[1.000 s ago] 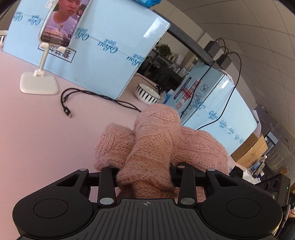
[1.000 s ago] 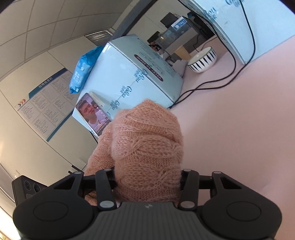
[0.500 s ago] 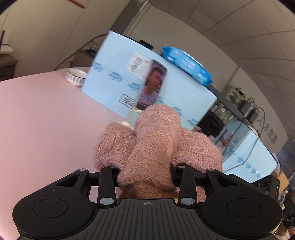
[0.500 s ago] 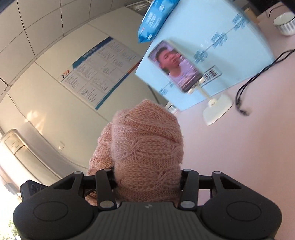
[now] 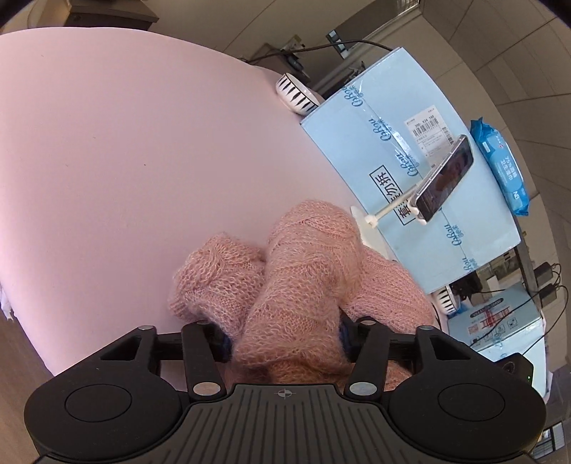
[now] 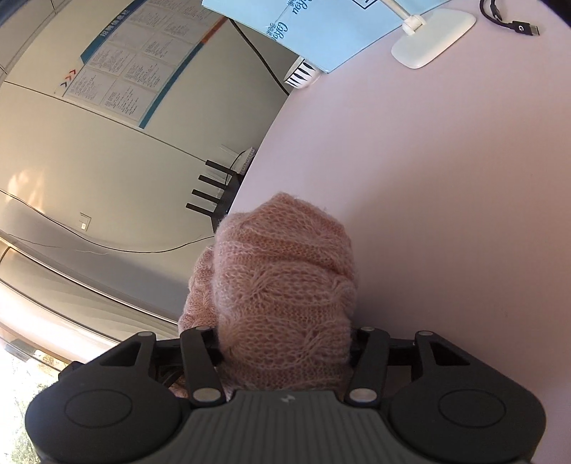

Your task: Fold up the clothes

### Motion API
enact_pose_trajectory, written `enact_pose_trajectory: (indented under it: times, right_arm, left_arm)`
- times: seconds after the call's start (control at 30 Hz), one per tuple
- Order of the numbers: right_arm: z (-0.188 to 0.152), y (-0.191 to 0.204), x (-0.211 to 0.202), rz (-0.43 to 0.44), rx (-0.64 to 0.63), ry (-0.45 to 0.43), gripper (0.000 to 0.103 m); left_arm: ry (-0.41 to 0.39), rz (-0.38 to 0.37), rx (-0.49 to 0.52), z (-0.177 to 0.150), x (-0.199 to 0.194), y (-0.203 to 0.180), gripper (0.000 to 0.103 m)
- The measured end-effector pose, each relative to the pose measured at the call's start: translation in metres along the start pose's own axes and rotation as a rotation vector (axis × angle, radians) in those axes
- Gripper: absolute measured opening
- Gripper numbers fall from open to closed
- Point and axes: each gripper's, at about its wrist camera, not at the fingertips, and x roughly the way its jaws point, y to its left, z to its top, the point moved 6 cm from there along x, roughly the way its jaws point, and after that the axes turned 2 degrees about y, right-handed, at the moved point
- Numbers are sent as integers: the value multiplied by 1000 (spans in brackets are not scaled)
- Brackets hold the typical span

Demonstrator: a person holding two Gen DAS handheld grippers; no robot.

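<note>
Both tongs opening: left tongs (image 5: 285, 342) and right tongs (image 6: 285, 353) each with bunched pink knit sweater (image 5: 303, 278) between jaws, above pink desk (image 5: 125, 142).

A bunched pink knitted sweater (image 6: 285, 296) fills the lower middle of the frame, sitting between the jaws of the right gripper (image 6: 285, 342), which are opening. The pink desk (image 6: 446, 196) spreads across the right side. At the top right stands a white phone-stand base (image 6: 433, 39), with a black cable plug (image 6: 524, 28) near it. A light blue box (image 6: 321, 28) and a striped bowl (image 6: 301, 73) sit at the top, and a wall poster (image 6: 139, 60) hangs upper left.
</note>
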Motion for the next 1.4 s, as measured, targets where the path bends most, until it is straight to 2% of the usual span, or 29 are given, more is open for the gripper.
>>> enact_pose_trajectory:
  times: [0.1,0.17,0.27,0.3,0.33,0.37,0.4,0.47,0.6,0.67,0.77,0.8,0.87,0.93,0.97,1.03,1.13,1.17,1.23,1.33,1.4]
  right_arm:
    - [-4,2,-2,4,-17,13,60]
    - [-6,2,-4,2,-10,9,61]
    - [-4,4,-7,2,-11,6,65]
    - [-4,5,-8,-1,-14,4,67]
    - [-5,5,-9,-5,-17,1,67]
    - [-5,6,-10,-9,-23,2,68]
    - [-4,6,-9,-13,-25,2,69]
    - [0,5,-10,-25,-26,-6,70]
    - [1,3,-17,-45,-10,-37,71]
    - [4,2,-25,-55,-3,-73,72]
    - [11,11,-50,-92,-53,-187,72]
    - [14,16,-57,-106,-89,-232,72]
    - [17,40,-86,-123,-216,-388,71]
    - [11,68,-106,-80,-379,-453,72]
    - [5,81,-110,-54,-468,-427,73]
    - [-6,94,-106,-42,-557,-333,73]
    - [-18,87,-85,-85,-556,-201,74]
    - [-20,81,-73,-118,-548,-147,74]
    - [-24,75,-54,-203,-560,-93,74]
    - [-33,74,-40,-297,-633,-97,74]
    - [-38,77,-39,-312,-646,-105,75]
  left_arm:
    - [-30,2,-59,2,-5,2,87]
    - [-80,77,-102,7,-16,6,88]
    - [-221,166,-194,17,-45,18,89]
    - [-281,180,-192,20,-57,18,89]
    - [-331,166,-150,23,-68,10,89]
    - [-336,131,-107,23,-73,0,89]
    - [-327,83,-64,23,-76,-11,89]
    - [-239,-28,25,14,-71,-39,90]
    - [-110,19,106,-8,-36,-48,90]
    - [-54,48,81,-12,-12,-32,89]
    - [-69,36,82,-10,-12,-31,89]
    - [-64,39,82,-9,-12,-32,90]
    - [-53,51,83,-8,-10,-34,90]
    - [-50,56,92,-7,-8,-34,90]
    - [-49,57,97,-6,-7,-34,90]
    - [-48,56,102,-7,-8,-33,90]
    - [-46,51,86,-5,-10,-31,90]
    - [-45,50,78,-5,-11,-30,90]
    - [-42,51,80,-4,-11,-31,90]
    - [-34,62,97,-5,-11,-34,90]
    - [-34,71,94,-5,-11,-35,90]
